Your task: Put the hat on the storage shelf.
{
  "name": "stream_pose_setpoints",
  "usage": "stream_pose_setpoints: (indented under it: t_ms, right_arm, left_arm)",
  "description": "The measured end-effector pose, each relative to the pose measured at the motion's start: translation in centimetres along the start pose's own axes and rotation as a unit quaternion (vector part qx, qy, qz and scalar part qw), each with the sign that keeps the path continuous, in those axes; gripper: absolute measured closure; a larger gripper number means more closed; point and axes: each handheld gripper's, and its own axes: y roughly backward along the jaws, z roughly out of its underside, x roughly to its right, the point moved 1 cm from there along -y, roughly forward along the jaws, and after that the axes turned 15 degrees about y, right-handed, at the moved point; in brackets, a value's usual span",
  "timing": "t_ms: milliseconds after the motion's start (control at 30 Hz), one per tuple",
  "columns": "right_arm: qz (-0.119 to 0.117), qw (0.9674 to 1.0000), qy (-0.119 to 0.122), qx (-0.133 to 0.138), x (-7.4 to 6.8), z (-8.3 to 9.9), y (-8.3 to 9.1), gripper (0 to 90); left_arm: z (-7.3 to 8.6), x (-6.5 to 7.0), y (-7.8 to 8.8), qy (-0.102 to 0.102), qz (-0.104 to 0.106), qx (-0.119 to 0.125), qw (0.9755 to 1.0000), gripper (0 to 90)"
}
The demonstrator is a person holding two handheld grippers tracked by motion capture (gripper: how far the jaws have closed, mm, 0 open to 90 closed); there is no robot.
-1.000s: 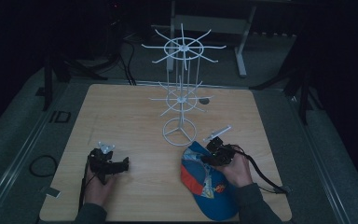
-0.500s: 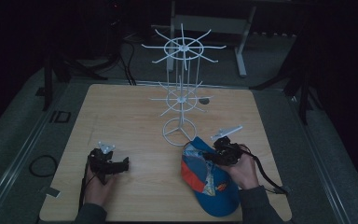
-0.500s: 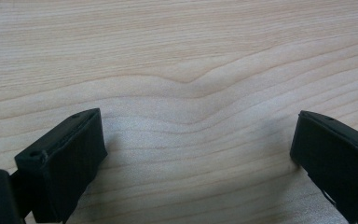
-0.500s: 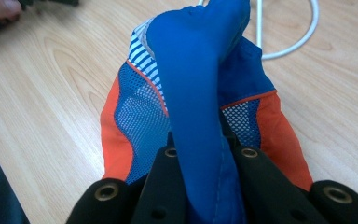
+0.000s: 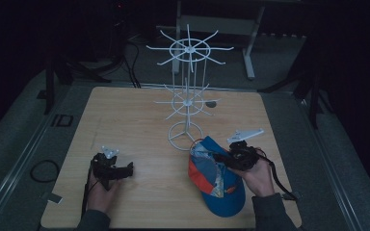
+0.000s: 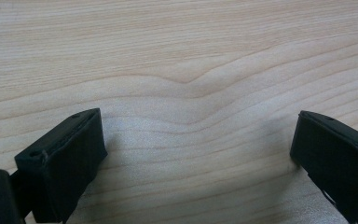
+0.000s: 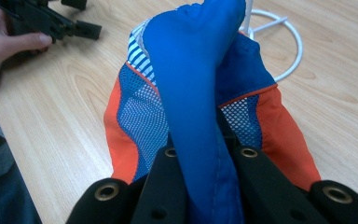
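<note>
So the cap (image 5: 218,179) is blue with orange side panels and some white mesh, and it sits on the wooden table (image 5: 139,115) at about 5 o'clock from the table's middle, near the front edge, brim end pointing toward the person. In the right gripper view the right gripper (image 7: 206,154) has its two black jaws pinched together on a fold of the cap's (image 7: 191,84) blue fabric, which stands up between them like a ridge. From above, the right gripper (image 5: 224,159) sits on the cap's 2 o'clock side with the person's right hand (image 5: 256,174) wrapped round it and a cable trailing off toward 4 o'clock. Just past the cap, at roughly 11 o'clock from it, is the ring base of a white wire rack (image 5: 187,103) with two tiers of spoke arms; the base ring (image 7: 279,42) looks to be right beside the cap's far end. Way over at 8 o'clock on the table, well apart from the cap, the left hand (image 5: 101,190) holds the left gripper (image 5: 130,168), and its own view shows the jaws spread wide over bare wood grain (image 6: 182,70), nothing between them.
</note>
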Motion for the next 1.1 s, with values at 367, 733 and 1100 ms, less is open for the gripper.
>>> stream_pose_setpoints:
  t_ms: [367,733,1100]
  right_arm:
    - [0.018,0.9995,0.005,0.027,0.0,-0.5,1.3,88.2]
    - [0.035,0.9978,0.012,0.055,0.0,-1.2,3.0,88.2]
    - [0.055,0.9957,0.022,0.072,-0.1,-1.7,4.3,88.4]
  left_arm:
    - [0.0,0.0,0.0,-0.001,0.001,-0.001,1.0000,3.5]
    - [0.0,0.1,0.0,0.000,0.001,0.001,1.0000,3.5]
    - [0.0,0.1,0.0,-0.001,0.003,0.001,1.0000,3.5]
